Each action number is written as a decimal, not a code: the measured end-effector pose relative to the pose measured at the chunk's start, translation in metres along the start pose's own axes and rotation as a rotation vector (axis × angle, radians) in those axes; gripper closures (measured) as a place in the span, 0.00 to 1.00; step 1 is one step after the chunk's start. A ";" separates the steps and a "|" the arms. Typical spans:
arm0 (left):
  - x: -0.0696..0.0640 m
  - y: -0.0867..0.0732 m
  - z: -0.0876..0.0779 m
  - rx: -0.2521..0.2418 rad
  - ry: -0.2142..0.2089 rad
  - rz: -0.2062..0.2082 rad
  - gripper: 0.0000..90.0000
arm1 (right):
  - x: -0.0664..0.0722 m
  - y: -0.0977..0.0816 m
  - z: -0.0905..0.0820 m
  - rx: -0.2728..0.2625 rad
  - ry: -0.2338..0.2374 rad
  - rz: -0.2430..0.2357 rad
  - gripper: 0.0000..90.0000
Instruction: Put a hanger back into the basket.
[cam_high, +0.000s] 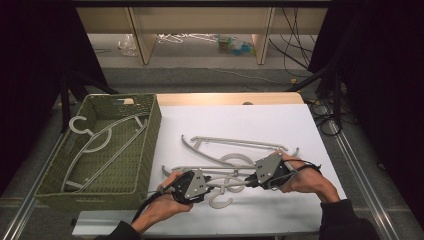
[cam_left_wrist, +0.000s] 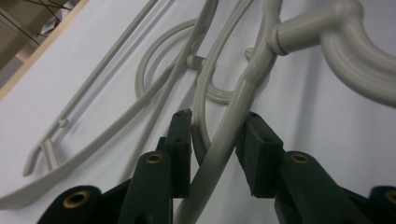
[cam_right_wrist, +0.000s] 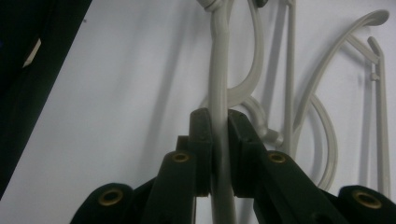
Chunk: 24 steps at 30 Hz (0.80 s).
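A pale grey plastic hanger (cam_high: 227, 184) lies among other hangers on the white table top (cam_high: 240, 120), near its front edge. My right gripper (cam_high: 248, 182) comes in from the right and is shut on one arm of this hanger (cam_right_wrist: 219, 70), which runs straight up between its pads. My left gripper (cam_high: 212, 185) comes in from the left at the hanger's neck. In the left gripper view the jaws (cam_left_wrist: 217, 135) straddle the hanger's arm (cam_left_wrist: 224, 144) and a thinner curved bar (cam_left_wrist: 198, 126). A slim gap shows beside the right pad (cam_left_wrist: 257, 154).
A green woven basket (cam_high: 150, 145) stands at the table's left and holds two hangers (cam_high: 100, 142). Another grey hanger (cam_high: 235, 144) lies farther back on the white top. Black curtains flank both sides. Cables trail on the floor at the right.
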<state>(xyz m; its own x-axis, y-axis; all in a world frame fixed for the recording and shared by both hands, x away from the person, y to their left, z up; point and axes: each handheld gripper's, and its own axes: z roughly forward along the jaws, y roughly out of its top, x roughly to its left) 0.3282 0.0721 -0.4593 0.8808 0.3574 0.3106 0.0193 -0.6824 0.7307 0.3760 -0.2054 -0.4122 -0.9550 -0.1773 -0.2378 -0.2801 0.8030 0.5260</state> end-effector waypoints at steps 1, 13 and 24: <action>0.000 0.002 -0.002 -0.002 0.001 0.010 0.75 | -0.001 0.000 -0.002 -0.009 0.001 -0.001 0.90; -0.008 0.024 -0.018 -0.001 -0.040 0.030 0.87 | -0.008 0.000 -0.010 -0.029 -0.131 0.057 0.78; 0.007 0.014 -0.037 -0.005 -0.069 -0.243 0.88 | -0.010 0.001 -0.019 -0.087 -0.238 0.238 0.51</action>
<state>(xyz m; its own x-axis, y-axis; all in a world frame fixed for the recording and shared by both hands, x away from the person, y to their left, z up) 0.3174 0.0881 -0.4243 0.8807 0.4663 0.0828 0.2325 -0.5781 0.7821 0.3834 -0.2137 -0.3942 -0.9479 0.1546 -0.2785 -0.0697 0.7523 0.6551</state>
